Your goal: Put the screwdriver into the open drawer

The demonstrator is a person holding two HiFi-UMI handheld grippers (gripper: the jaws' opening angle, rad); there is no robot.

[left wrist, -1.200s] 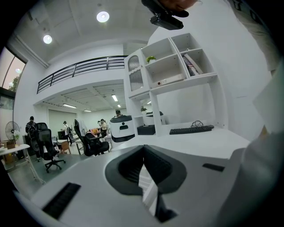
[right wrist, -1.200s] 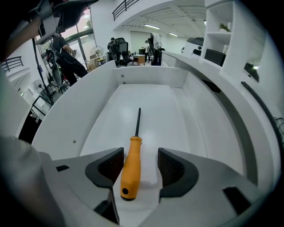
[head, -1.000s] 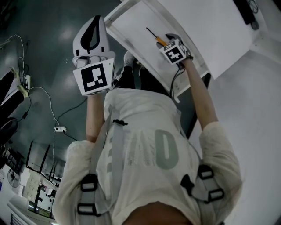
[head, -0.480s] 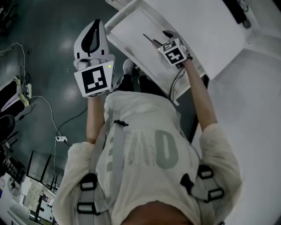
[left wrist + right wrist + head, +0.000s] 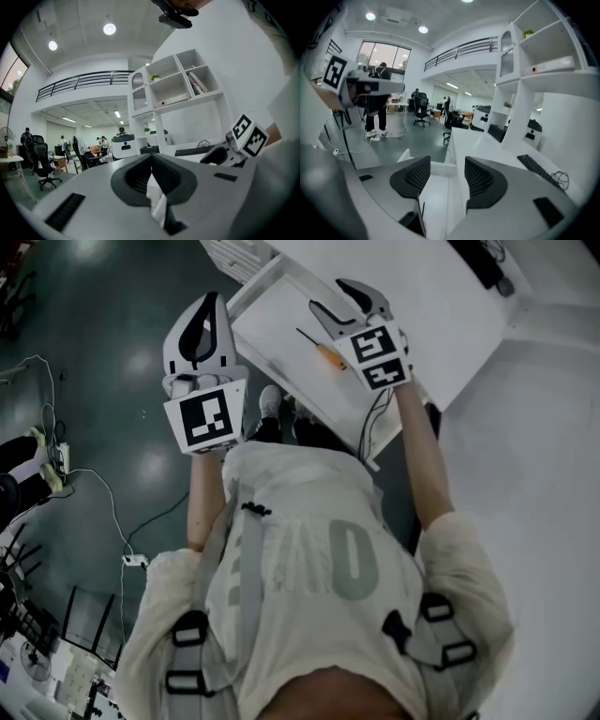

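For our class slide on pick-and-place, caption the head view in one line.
Screwdriver lies in the open drawer by the open right gripper; left gripper shut.

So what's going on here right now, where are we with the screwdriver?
A person works with a gripper in each hand. The screwdriver lies on the bottom of the open white drawer, free of both grippers. The right gripper hovers just above its handle end, jaws apart with nothing between them. The left gripper is held off to the side over the floor, jaws together and empty. The placing looks done.
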